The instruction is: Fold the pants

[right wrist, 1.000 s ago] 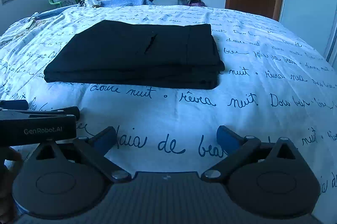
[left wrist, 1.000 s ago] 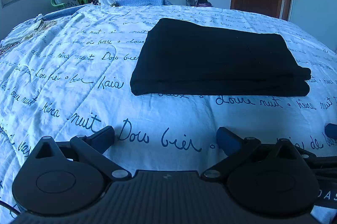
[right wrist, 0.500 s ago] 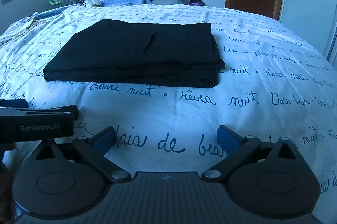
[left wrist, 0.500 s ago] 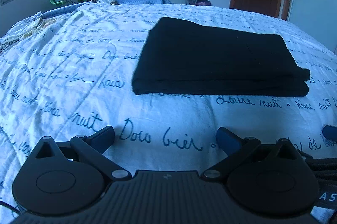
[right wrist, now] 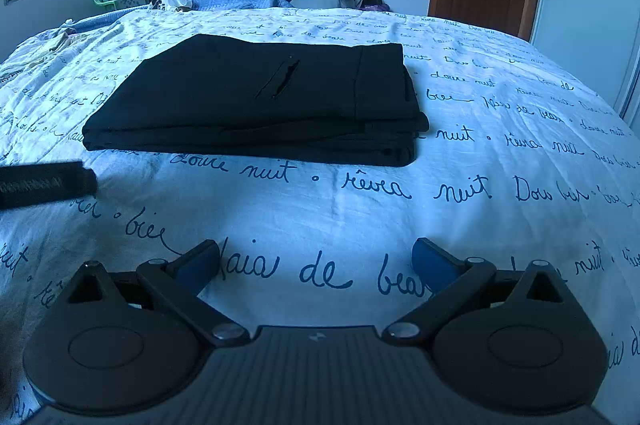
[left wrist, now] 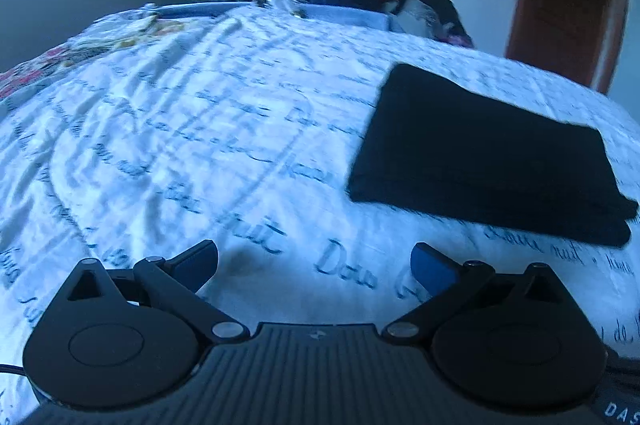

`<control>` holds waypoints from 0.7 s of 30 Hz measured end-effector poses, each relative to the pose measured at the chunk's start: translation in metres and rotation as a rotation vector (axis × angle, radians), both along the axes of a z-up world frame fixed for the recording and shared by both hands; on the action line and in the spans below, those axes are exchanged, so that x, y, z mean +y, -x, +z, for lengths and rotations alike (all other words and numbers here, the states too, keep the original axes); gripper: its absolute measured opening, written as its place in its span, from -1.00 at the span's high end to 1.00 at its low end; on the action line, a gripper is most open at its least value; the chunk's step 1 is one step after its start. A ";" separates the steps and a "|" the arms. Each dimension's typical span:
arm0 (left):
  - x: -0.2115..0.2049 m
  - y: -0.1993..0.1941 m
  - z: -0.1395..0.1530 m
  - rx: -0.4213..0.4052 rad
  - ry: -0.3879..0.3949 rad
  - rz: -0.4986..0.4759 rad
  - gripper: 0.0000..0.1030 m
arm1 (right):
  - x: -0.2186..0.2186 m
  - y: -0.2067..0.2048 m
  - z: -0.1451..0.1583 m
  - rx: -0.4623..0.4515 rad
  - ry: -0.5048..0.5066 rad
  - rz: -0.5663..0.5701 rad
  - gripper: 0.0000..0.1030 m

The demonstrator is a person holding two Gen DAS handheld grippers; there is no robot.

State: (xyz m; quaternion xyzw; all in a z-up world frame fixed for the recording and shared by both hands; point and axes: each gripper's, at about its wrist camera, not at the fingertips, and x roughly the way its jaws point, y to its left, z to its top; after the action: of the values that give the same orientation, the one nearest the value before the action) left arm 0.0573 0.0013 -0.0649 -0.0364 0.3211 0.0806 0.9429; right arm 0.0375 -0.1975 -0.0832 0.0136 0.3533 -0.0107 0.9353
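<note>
Both tools hang empty over a bedspread (right wrist: 500,113) with handwritten script: the right gripper (right wrist: 315,259) and the left gripper (left wrist: 314,259) each with jaws spread wide. Ahead of the right, and ahead-right of the left, lie the pants (right wrist: 260,97), a flat black stack. Likely soft, light and limp; best pinched at the layered near edge.

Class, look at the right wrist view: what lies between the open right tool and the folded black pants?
Only bare bedspread with blue handwriting print separates the right tool from the folded pants; the right wrist view shows it.
</note>
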 end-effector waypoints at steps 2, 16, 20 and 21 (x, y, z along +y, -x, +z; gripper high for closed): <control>0.007 0.000 0.002 -0.002 0.011 0.038 -1.00 | 0.000 0.000 0.000 0.000 -0.001 0.001 -1.00; 0.036 0.008 0.011 -0.047 0.038 0.225 -1.00 | -0.001 0.001 0.000 -0.004 -0.012 0.005 -1.00; 0.043 0.011 0.014 -0.060 0.038 0.272 -1.00 | -0.002 0.001 0.000 -0.006 -0.020 0.008 -1.00; 0.045 0.011 0.014 -0.058 0.041 0.279 -1.00 | -0.003 0.001 0.000 -0.006 -0.021 0.009 -1.00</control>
State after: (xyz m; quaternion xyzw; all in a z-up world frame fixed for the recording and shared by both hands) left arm 0.0466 0.0459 -0.0504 -0.1022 0.2871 0.2034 0.9305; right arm 0.0366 -0.2002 -0.0835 0.0221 0.3505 -0.0028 0.9363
